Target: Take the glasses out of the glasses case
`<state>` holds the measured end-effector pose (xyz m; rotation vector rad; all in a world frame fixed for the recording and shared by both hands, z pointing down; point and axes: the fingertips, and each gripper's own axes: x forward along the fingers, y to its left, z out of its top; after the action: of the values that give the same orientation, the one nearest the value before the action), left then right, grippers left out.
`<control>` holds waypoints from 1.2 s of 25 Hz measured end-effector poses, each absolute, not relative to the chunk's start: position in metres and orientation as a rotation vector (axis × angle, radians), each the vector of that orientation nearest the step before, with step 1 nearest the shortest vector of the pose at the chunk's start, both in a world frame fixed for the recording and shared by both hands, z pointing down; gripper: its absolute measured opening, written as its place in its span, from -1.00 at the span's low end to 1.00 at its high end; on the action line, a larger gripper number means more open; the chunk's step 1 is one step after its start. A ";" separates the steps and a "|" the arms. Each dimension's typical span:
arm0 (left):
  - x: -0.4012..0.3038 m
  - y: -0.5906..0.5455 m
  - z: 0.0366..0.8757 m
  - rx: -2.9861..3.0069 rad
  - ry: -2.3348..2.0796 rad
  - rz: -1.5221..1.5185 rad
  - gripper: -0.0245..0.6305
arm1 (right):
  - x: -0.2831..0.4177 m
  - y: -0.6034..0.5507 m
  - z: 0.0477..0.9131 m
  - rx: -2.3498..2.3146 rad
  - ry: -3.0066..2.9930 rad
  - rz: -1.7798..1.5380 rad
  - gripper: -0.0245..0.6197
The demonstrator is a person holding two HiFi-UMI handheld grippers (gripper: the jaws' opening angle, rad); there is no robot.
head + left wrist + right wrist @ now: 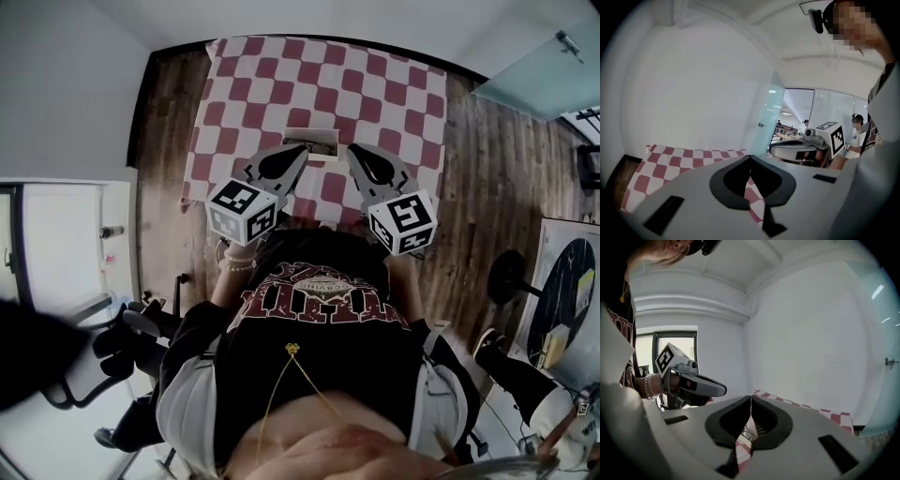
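1. Nearest in the head view is the person's black shirt. Its red lettering is upside down and too warped to read. A thin gold chain hangs over it.
2. Just beyond, the left gripper and the right gripper are side by side over the near edge of the bench. Each carries a cube of black-and-white square markers. A bead bracelet circles the left wrist.
3. Each gripper's own view shows its jaws closed tip to tip, clamping nothing. The red-and-white checked cloth shows through the spade-shaped gap behind the tips. In the right gripper's gap there is also a small pale thing with fine lines, too small to name.
4. The glasses case, a pale rectangle, lies on the bench between the two gripper tips and just past them. The left tip overlaps its near left corner in the picture, but I cannot tell whether they touch. Only the head view shows the case plainly, and I cannot tell whether its lid is up.
5. Only the left gripper view shows a glass partition, with people in the room behind it. Only the right gripper view shows a dark-framed window.
6. Around the bench lie a wooden floor and a black chair, with a white wall farthest.
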<state>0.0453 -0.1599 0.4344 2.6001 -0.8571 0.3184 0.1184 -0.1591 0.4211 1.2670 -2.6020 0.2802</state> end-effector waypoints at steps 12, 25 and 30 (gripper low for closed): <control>0.027 -0.193 0.440 2.651 -0.662 0.340 -0.93 | 0.087 -0.191 0.424 1.393 -2.522 0.303 -0.86; 0.012 -0.213 0.454 2.626 -0.570 0.342 -0.93 | 0.072 -0.207 0.433 1.436 -2.446 0.309 -0.86; 0.008 -0.213 0.457 2.614 -0.565 0.346 -0.93 | 0.068 -0.213 0.438 1.426 -2.450 0.336 -0.86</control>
<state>0.0081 -0.2127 0.4571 2.6139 -0.5648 0.3464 0.0682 -0.2127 0.4376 1.4255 -2.4500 0.3363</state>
